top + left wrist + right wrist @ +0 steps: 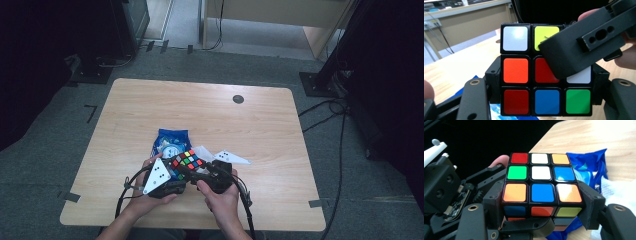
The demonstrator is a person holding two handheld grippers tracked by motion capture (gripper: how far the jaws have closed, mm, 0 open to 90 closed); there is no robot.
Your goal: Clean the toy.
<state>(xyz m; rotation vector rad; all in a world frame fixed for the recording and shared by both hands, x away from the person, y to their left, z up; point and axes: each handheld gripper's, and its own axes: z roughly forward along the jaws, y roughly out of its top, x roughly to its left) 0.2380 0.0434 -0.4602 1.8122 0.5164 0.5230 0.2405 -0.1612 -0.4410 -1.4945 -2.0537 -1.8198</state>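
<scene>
Gripping the puzzle cube (187, 161) from both sides, I have my left tool (544, 100) clamped on its lower layer and my right tool (541, 202) closed on its nearest layer, jaws pressed against opposite faces. I see the cube held above the tabletop (250, 125), near its front edge, between my two hands. Just behind it a blue packet (170, 140) lies flat on the wood, with a white tissue (202, 151) beside it.
</scene>
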